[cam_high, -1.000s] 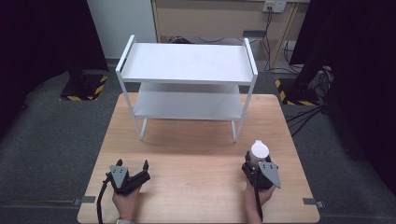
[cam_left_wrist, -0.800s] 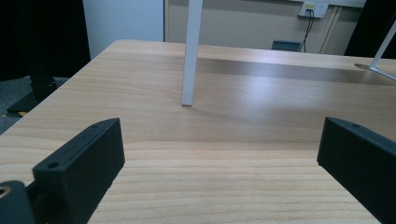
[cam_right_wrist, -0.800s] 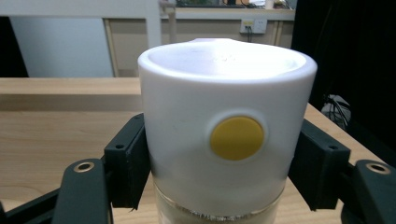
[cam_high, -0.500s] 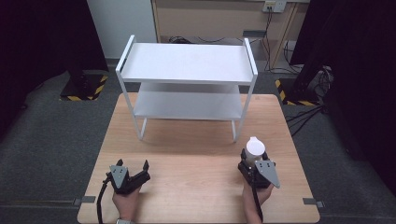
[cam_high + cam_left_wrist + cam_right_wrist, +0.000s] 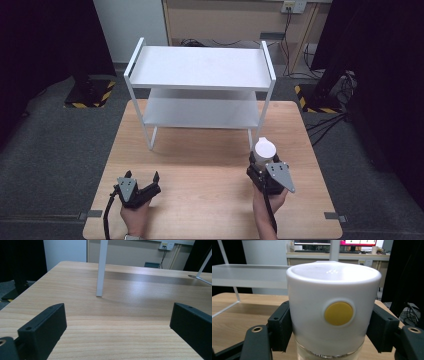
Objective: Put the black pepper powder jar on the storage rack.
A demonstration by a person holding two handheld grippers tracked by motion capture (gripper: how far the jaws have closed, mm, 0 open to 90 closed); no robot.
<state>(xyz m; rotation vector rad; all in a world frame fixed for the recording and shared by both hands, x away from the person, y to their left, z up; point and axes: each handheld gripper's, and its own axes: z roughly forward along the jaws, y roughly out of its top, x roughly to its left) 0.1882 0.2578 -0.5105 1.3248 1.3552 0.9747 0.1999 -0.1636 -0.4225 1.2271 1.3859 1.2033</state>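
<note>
On the wooden counter [image 5: 210, 165] stands a white 2-tier shelf [image 5: 200, 67], dark curtains around. Left tongs [image 5: 142, 179] gape, holding nothing; right tongs [image 5: 261, 164] clench a white jar [image 5: 333, 307], its base cut off

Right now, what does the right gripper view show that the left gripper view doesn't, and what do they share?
The right gripper view shows a white cup with a yellow dot, clamped on both sides by that gripper's black jaws, and a desk with monitors behind. The left gripper view shows jaws spread wide around bare wood, and a white shelf leg standing on the table. Both show the wooden table and parts of the white shelf.
</note>
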